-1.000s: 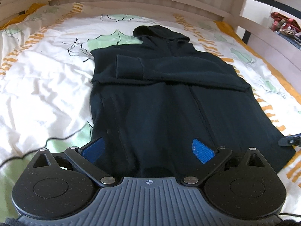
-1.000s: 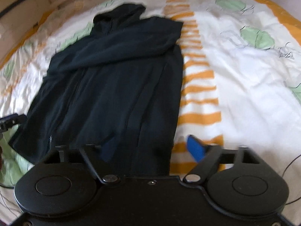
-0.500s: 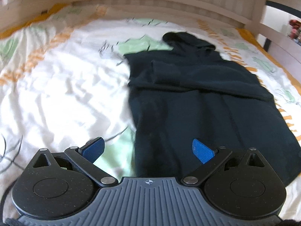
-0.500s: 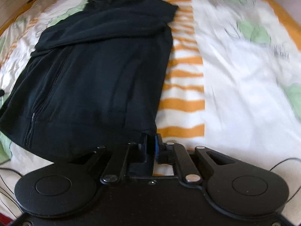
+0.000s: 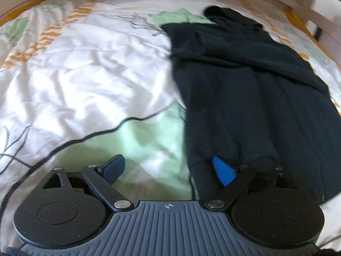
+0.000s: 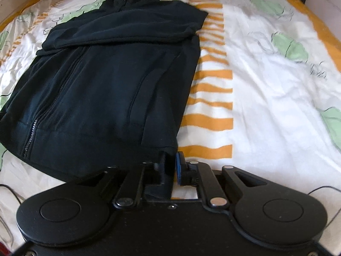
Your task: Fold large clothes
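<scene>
A black zip-up hoodie (image 5: pixel 234 98) lies flat on the bed, hood at the far end and a sleeve folded across the chest. My left gripper (image 5: pixel 167 164) is at its near left hem corner, jaws wide and closing. One blue pad is over the fabric, the other over the sheet. In the right wrist view the hoodie (image 6: pixel 106 85) fills the left half. My right gripper (image 6: pixel 170 162) sits at the near right hem corner with a narrow gap, its jaws opening. The corner's dark fabric lies between them.
A white bedsheet (image 5: pixel 74 74) with green leaves and orange stripes covers the bed. Wooden bed rails (image 5: pixel 277 2) run along the far end and the sides. Thin black cables (image 6: pixel 8 189) trail by the near edge.
My left gripper slid left from over the hoodie's middle to its left hem corner and narrowed a little. My right gripper shut at the right hem corner, then parted slightly.
</scene>
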The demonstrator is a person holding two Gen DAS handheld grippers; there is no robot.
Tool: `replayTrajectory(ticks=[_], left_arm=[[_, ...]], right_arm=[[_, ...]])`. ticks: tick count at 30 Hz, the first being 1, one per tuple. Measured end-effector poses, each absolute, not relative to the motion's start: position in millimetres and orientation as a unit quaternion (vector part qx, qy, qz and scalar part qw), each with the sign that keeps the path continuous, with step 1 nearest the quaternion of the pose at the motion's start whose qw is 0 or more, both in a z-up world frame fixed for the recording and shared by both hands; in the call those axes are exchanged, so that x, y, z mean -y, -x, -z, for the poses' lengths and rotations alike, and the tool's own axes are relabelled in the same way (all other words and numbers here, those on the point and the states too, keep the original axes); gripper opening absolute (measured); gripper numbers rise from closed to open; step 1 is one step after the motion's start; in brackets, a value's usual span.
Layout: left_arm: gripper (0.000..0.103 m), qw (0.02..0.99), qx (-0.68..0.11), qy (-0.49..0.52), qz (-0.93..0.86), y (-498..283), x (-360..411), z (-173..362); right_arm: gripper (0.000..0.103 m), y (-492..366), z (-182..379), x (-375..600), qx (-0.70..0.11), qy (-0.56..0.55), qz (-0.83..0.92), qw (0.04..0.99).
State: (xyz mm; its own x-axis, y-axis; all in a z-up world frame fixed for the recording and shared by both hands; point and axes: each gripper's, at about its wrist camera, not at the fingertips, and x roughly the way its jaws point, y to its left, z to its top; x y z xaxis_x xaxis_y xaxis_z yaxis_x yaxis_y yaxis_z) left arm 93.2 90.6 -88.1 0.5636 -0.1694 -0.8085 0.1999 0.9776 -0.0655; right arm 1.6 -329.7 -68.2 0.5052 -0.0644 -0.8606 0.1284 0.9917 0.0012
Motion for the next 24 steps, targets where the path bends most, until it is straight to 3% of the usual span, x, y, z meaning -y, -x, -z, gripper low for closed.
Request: replayTrajectory(ticks=[4,6,13,24], left_arm=[[0.088,0.887,-0.452,-0.022,0.091,-90,-89,87],[0.088,0.888,-0.45,-0.021,0.088,-90,-90,86],[0.086,0.901,-0.422,-0.004,0.095,-84,-90,73],[0.091,0.944,-0.277,-0.031,0.175,-86,-49,-4]], right_arm=[[0.043,7,49,309,-0.44,0.008,0.056,0.896],[0.053,4,49,301,-0.439,0.004,0.036,0.898],[0.054,-14,67,278,-0.452,-0.024,-0.016,0.891],[0.09,-45,41,275,-0.381,-0.055,-0.038,0.922]])
